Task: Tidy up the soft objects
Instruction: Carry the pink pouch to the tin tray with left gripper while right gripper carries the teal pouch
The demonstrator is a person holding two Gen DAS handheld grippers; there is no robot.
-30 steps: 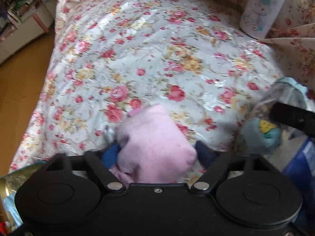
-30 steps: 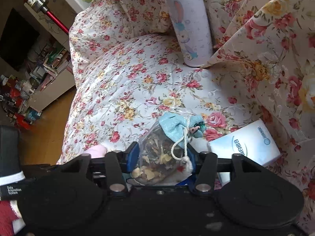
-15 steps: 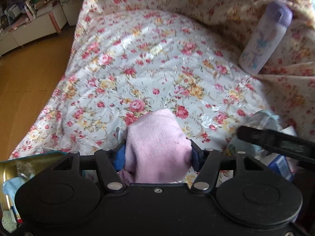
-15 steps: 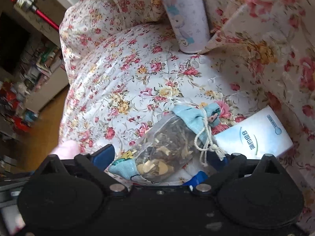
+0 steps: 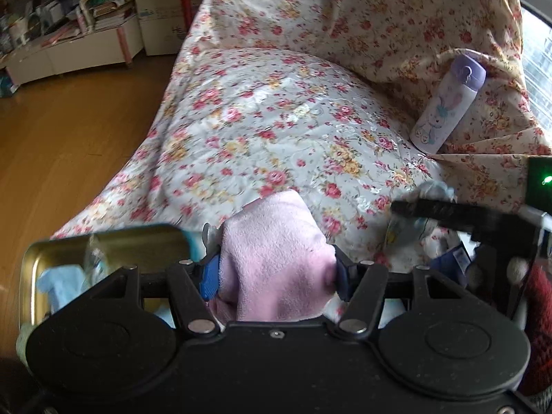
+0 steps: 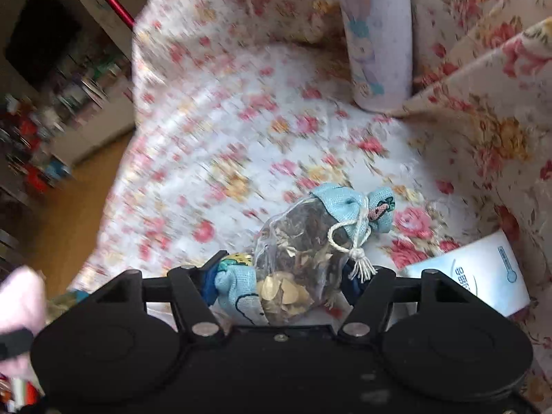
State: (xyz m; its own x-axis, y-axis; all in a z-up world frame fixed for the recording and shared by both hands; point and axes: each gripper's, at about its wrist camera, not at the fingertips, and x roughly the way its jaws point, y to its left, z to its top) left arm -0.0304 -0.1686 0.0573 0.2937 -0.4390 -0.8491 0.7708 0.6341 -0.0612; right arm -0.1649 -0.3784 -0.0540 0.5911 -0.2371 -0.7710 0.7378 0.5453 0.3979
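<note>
My left gripper (image 5: 276, 272) is shut on a folded pink fleece cloth (image 5: 276, 252), held above the front edge of the floral sofa seat (image 5: 276, 120). My right gripper (image 6: 281, 284) is shut on a clear mesh sachet (image 6: 303, 252) of dried petals with a light blue top and a white drawstring. The right gripper shows in the left wrist view (image 5: 448, 212) at the right, with the sachet blurred under it. The pink cloth shows at the left edge of the right wrist view (image 6: 20, 303).
A gold metal tin (image 5: 103, 245) with a light blue item inside sits lower left. A lilac bunny-print bottle (image 5: 445, 107) stands against the sofa's back corner. A white box (image 6: 479, 276) lies on the seat at right. Wooden floor (image 5: 62, 138) lies left.
Both grippers have lifted and drawn back from the seat with their loads. The gold tin has come into the left wrist view. The right gripper opened briefly around the sachet, then closed on it again.
</note>
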